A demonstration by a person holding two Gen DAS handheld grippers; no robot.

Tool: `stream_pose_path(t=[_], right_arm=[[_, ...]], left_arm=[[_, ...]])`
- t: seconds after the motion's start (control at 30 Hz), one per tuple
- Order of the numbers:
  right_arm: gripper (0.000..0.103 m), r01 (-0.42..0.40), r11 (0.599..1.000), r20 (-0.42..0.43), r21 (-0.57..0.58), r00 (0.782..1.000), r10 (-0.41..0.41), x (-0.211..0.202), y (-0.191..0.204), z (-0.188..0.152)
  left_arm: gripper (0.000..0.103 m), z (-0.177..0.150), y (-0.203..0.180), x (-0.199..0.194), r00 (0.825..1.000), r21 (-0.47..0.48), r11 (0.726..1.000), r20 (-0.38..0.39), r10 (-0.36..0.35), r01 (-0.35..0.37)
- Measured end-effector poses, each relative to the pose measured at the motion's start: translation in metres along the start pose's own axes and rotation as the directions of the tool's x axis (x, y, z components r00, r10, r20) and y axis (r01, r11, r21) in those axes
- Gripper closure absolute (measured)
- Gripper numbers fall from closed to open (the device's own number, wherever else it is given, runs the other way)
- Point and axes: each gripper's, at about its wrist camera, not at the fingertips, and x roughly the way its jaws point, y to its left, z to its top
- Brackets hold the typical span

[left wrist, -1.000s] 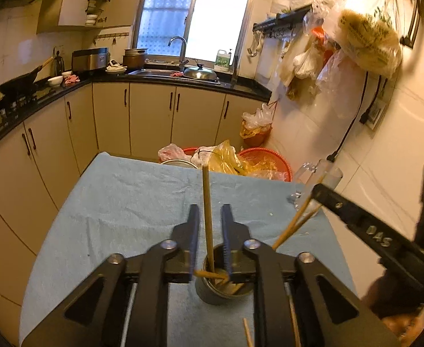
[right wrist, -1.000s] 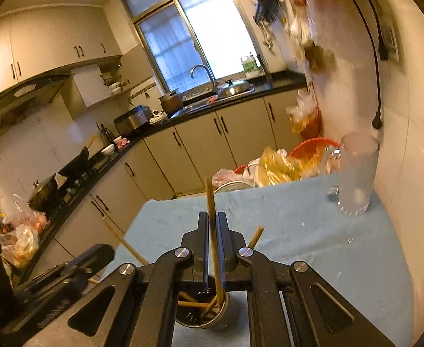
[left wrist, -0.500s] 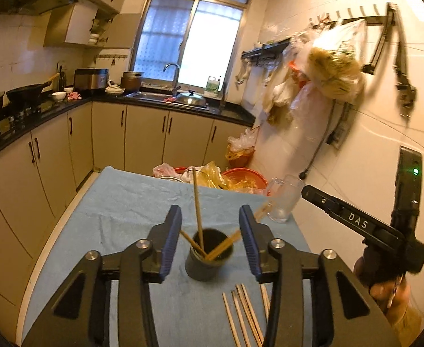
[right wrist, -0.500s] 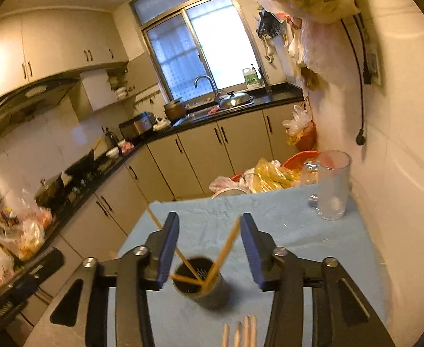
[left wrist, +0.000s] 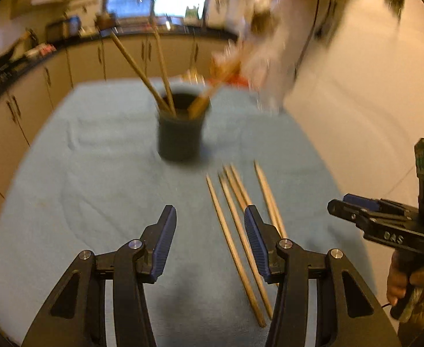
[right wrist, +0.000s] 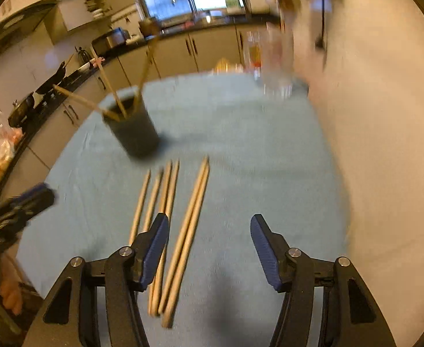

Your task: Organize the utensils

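A dark cup (left wrist: 179,128) stands on the blue cloth (left wrist: 96,150) with three wooden chopsticks (left wrist: 138,68) leaning in it; it also shows in the right wrist view (right wrist: 134,131). Several loose chopsticks (left wrist: 235,231) lie on the cloth in front of the cup, also seen in the right wrist view (right wrist: 180,231). My left gripper (left wrist: 209,225) is open and empty, low over the cloth just left of the loose chopsticks. My right gripper (right wrist: 209,237) is open and empty, just right of them; it also appears in the left wrist view (left wrist: 356,211).
A clear glass (right wrist: 272,66) stands at the far right of the table by the white wall (right wrist: 371,115). Kitchen cabinets (left wrist: 76,57) and a counter lie beyond the table's far edge. The view is motion-blurred.
Both grippers released their chopsticks into the cup, opened, then pulled back and dropped low. The loose chopsticks on the cloth now lie close in front of both.
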Motion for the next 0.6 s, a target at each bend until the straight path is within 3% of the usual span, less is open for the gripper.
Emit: stream_pose_path(t=[0.07,0.33,0.5,0.53,0.6], right_arm=[[0.055,-0.062,0.996,-0.027,0.057,0.998,0.064,0.017,-0.011,-0.016],[0.055,-0.159,0.981,-0.019,0.107,0.987,0.162,0.049,-0.018,-0.029],[0.055,-0.183,0.977,-0.013,0.111,0.983,0.186,0.059,-0.007,-0.022],[0.055,-0.186,0.976,-0.013,0.11,0.982,0.189,0.061,-0.005,-0.021],[0.055,-0.191,0.976,-0.015,0.105,0.981,0.194,0.063,-0.001,-0.02]], left_arm=[[0.057,-0.006,-0.007,0.025,0.999,0.018,1.0,-0.05,0.013,-0.012],[0.067,0.001,-0.011,0.094,0.985,0.066,0.994,-0.143,0.099,-0.09],[0.087,0.006,-0.008,0.113,0.981,0.078,0.99,-0.148,0.127,-0.116],[0.103,0.008,-0.007,0.116,0.976,0.082,0.988,-0.165,0.145,-0.133],[0.103,0.009,0.001,0.116,0.975,0.064,0.99,-0.175,0.136,-0.127]])
